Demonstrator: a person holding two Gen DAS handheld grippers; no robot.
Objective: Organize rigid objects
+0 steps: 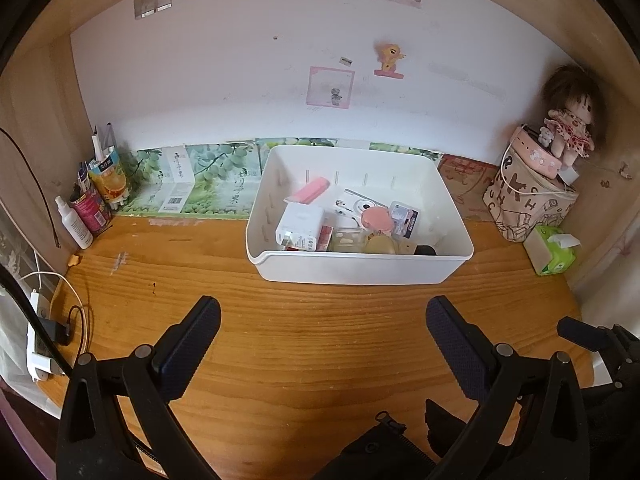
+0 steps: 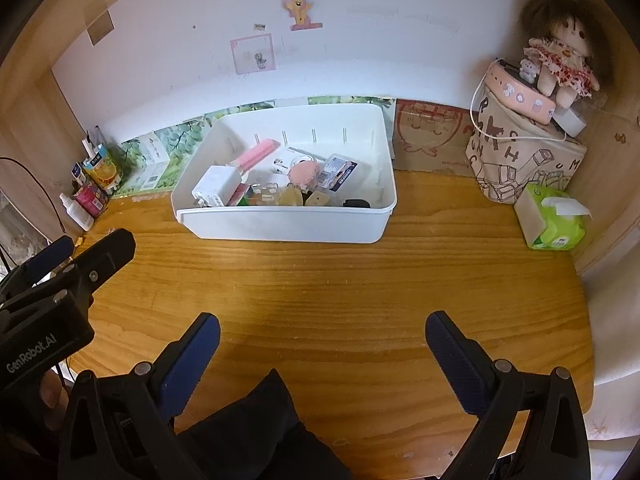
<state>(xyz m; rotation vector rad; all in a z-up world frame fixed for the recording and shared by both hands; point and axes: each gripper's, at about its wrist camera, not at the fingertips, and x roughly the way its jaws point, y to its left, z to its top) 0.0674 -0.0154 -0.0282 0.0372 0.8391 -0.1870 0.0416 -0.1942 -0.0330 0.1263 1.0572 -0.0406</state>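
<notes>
Surface: a wooden surface (image 2: 320,280) with visible grain, set in an alcove with wooden side walls; its near half is bare.
Back wall: a white wall (image 1: 240,80) carrying stickers and a pink note; a strip of green fruit-print panels runs along its foot.
Bin: a white plastic bin (image 1: 360,268) stands at the far middle of the surface, touching the back strip.
Bin contents: a white charger block (image 1: 300,226) at the left, a pink bar (image 1: 308,192) behind it, a small white camera (image 1: 358,204), a round pink case (image 1: 376,218) and other small items, all heaped inside.
Far left corner: a white spray bottle (image 1: 74,224) and cups holding pens.
Far right corner: a printed fabric bag (image 2: 520,160) with a doll (image 2: 560,60) on top; a green tissue pack (image 2: 554,220) just in front.
Left gripper (image 1: 322,330): jaws spread wide, empty, above the near surface.
Right gripper (image 2: 322,346): jaws spread wide, empty, above the near surface.
</notes>
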